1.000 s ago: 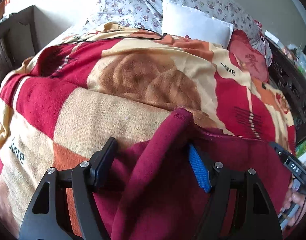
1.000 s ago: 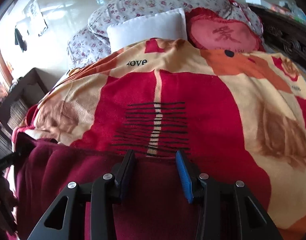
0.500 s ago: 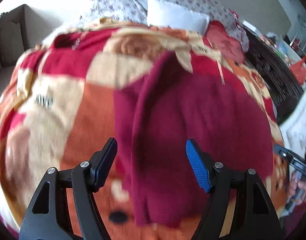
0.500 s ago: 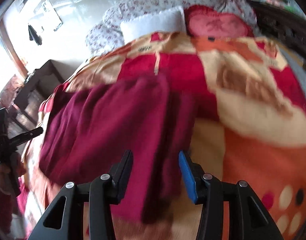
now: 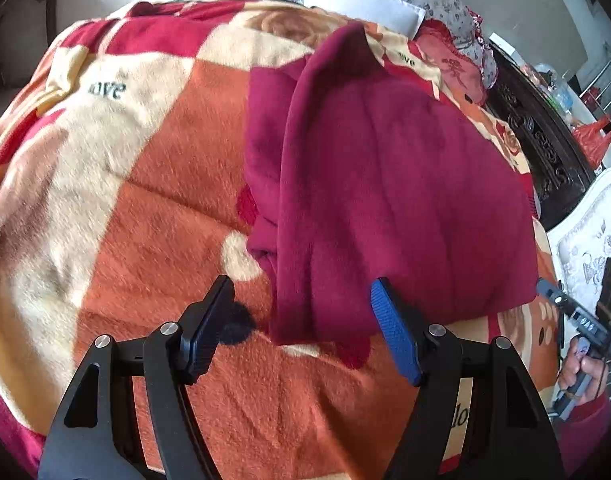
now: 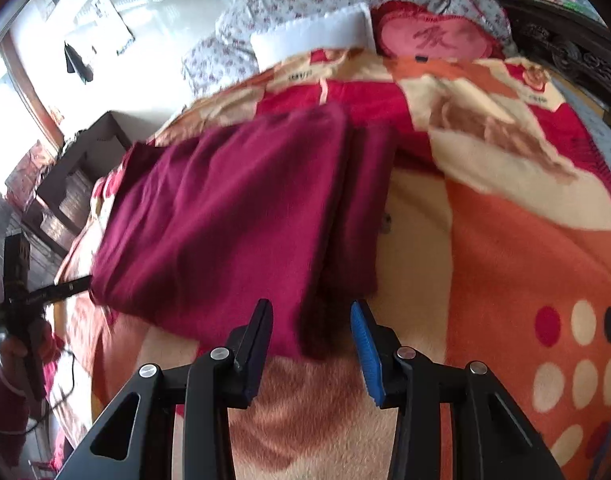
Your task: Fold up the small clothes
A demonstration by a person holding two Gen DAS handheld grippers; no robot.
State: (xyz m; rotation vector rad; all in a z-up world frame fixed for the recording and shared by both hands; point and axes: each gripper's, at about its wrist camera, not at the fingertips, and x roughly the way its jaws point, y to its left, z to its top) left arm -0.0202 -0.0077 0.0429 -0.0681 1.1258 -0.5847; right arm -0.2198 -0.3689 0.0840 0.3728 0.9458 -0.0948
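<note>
Left gripper (image 5: 301, 328) hangs w/ jaws spread wide, nothing between them, just above the near edge of a maroon garment (image 5: 385, 184); right gripper (image 6: 311, 344) likewise gapes empty over the same garment's near corner. The garment lies folded in layers on a red, orange & cream blanket (image 5: 145, 184) covering the bed, a white pillow (image 6: 309, 36) and pink cushion (image 6: 433, 38) at the far end.

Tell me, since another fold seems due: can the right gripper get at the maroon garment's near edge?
Probably yes: the right gripper is open, and the maroon garment lies just ahead with nothing between.
</note>
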